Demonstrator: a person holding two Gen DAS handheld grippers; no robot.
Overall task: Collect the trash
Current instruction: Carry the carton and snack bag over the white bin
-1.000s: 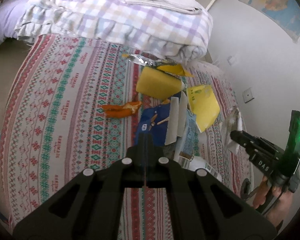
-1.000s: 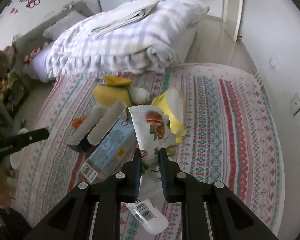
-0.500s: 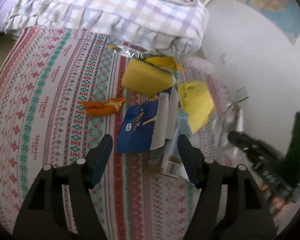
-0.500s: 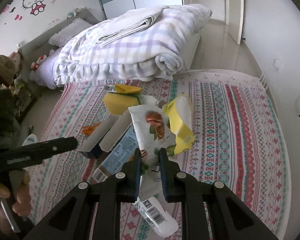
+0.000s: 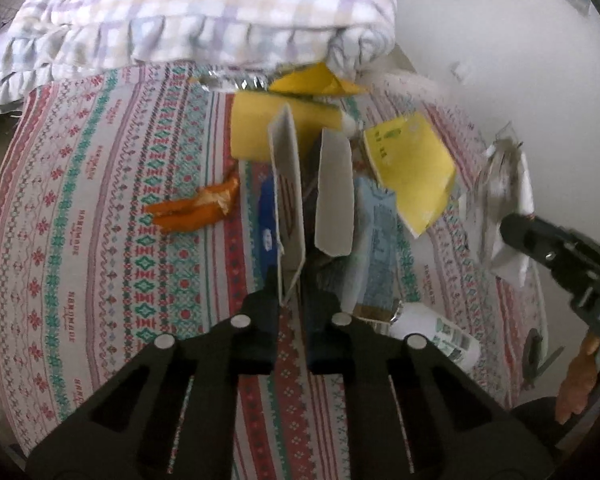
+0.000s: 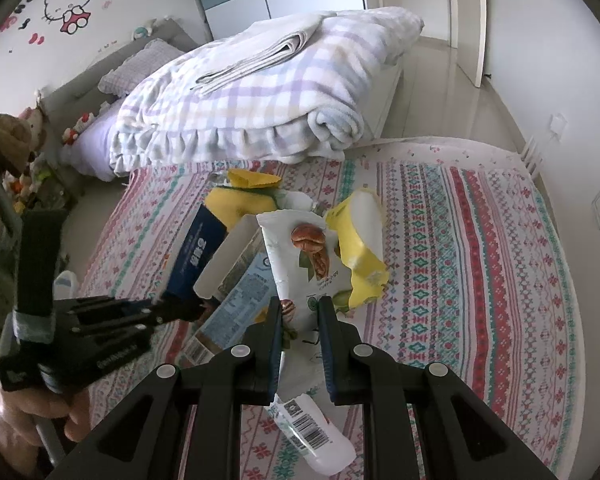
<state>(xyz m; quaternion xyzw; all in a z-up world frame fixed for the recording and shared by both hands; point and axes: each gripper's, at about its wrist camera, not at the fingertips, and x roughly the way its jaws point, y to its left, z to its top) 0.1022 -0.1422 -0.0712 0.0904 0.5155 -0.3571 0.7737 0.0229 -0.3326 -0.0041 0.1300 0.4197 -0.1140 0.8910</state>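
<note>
Cardboard from the blue box (image 5: 288, 196) sits pinched in the left gripper (image 5: 290, 280), whose jaws have just closed. Yellow wrappers (image 5: 410, 168), orange peel (image 5: 196, 210) and a folded blanket (image 5: 204, 16) crowd behind. The right gripper (image 6: 299, 312) clamps the nut pouch (image 6: 304, 256).

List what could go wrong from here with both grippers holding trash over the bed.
1. The left gripper, whose jaws have just been closing, pinches only a flap edge of the blue box; the box could tear free or swing out.
2. The right gripper clamps the nut pouch near its lower part, so it may flop or slip.
3. The lifted box could drag the carton leaning beside it, scattering the yellow bag and orange peel.
</note>
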